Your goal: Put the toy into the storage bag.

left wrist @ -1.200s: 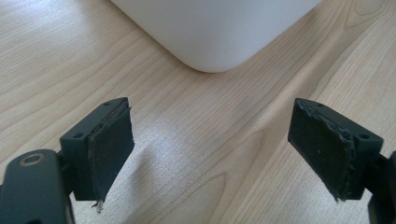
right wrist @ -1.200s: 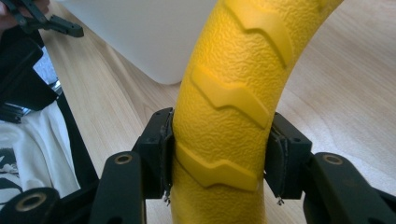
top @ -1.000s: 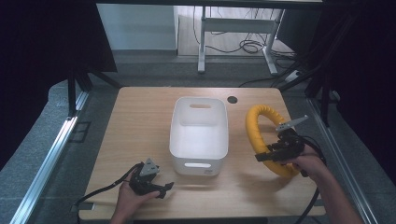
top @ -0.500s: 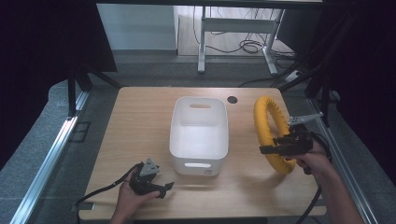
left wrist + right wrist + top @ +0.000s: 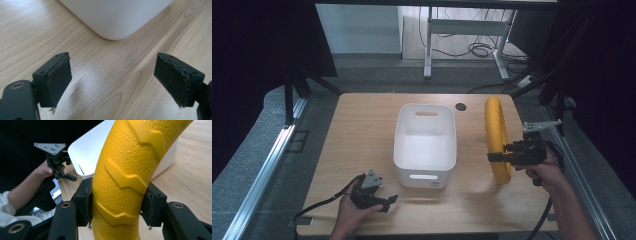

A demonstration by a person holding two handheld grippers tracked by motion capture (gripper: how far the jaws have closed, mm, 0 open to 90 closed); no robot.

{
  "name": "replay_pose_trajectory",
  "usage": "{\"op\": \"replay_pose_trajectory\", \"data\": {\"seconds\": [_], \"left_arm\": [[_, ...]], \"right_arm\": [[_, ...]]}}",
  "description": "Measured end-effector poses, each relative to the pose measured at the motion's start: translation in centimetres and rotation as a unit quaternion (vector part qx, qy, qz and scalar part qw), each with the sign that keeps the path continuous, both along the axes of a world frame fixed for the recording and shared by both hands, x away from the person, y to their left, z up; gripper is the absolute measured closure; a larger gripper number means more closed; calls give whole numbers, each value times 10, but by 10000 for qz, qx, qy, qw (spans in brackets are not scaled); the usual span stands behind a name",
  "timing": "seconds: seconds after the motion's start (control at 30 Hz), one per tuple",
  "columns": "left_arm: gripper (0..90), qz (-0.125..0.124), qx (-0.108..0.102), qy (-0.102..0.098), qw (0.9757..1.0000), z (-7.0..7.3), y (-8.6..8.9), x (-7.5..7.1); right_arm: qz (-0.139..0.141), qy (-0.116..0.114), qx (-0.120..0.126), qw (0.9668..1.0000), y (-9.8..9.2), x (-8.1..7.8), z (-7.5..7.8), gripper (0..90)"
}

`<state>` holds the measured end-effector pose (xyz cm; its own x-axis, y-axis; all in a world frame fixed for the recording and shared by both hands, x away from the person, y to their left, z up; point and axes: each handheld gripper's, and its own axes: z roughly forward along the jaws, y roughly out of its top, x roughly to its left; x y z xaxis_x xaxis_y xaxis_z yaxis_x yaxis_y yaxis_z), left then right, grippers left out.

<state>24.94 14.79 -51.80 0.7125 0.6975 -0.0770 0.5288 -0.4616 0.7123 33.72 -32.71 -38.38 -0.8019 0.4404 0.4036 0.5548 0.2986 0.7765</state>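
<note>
the right claw [image 5: 492, 157] is clamped on a yellow ring [image 5: 496, 135] with a raised chevron tread, its pads pressed against both flanks of the rim as the right gripper view [image 5: 120, 195] makes plain. in the high view the ring stands upright on edge at the right of the wooden surface [image 5: 362, 130], its lower arc at or just above the wood, well apart from the white plastic bin [image 5: 426, 145] that sits open-topped in the middle. the left claw [image 5: 388, 201] rests near the front left corner of the surface in the person's left hand [image 5: 349, 212], its jaws spread wide with nothing between them, looking at the bin's rounded corner [image 5: 115, 17] in the left gripper view. the work in hand looks like carrying the ring across and into the bin. to do it well, the grip should stay firm, since the ring is held at one spot on its rim and could swing or twist about the pads. it would likely need to rise enough for its lower arc to clear the bin's near wall, then tilt toward flat, because upright it looks taller than the bin is deep. letting go only once it rests inside should keep it from bouncing out or tipping the bin.
</note>
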Motion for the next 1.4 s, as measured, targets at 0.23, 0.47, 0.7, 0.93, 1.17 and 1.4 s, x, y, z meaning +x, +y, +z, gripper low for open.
{"op": "replay_pose_trajectory", "data": {"seconds": [0.23, 0.47, 0.7, 0.93, 1.17, 1.4], "left_arm": [[145, 0, 0, 1, 10000, 0, 0, 0], [145, 5, 11, 3, 10000, -1, 0, 0], [145, 7, 18, -4, 10000, -1, 0, 0], [145, 1, 24, 8, 10000, -1, -1, 0], [145, 4, 19, 23, 10000, -2, -1, 0], [145, -5, 21, 29, 10000, -2, -2, 0]], "right_arm": [[-91, -142, 199, 9997, 5, -2, 4, 496], [-200, -409, 340, 9984, 13, -5, 10, 495], [-376, -633, 473, 9962, 23, -6, 13, 494], [-751, -920, 577, 9912, 30, -12, 16, 493], [-1126, -1281, 580, 9836, 38, -21, 15, 492], [-1402, -1240, 847, 9787, 49, -21, 10, 489]]}}
